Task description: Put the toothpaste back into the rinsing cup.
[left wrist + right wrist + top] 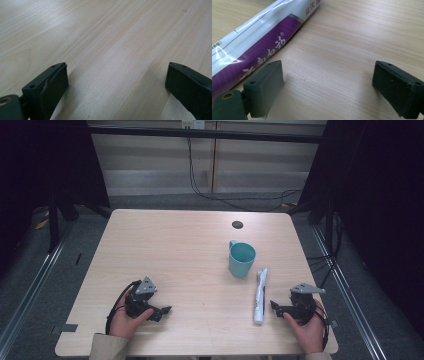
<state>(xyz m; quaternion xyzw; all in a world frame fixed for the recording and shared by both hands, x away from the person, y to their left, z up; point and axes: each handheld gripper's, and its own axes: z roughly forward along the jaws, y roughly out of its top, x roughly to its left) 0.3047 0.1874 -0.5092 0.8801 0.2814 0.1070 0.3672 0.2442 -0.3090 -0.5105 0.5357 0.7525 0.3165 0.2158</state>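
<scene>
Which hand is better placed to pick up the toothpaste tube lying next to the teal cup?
Right. The right gripper sits just beside the toothpaste tube, jaws open, the tube next to its jaw in its own view. The left gripper rests across the table, facing bare wood.

Each black gripper, left gripper (161, 311) and right gripper (276, 307), carries a grey three-cornered top plate, a trailing black cable and screw-holed jaws; beige sleeves cover both forearms.
</scene>
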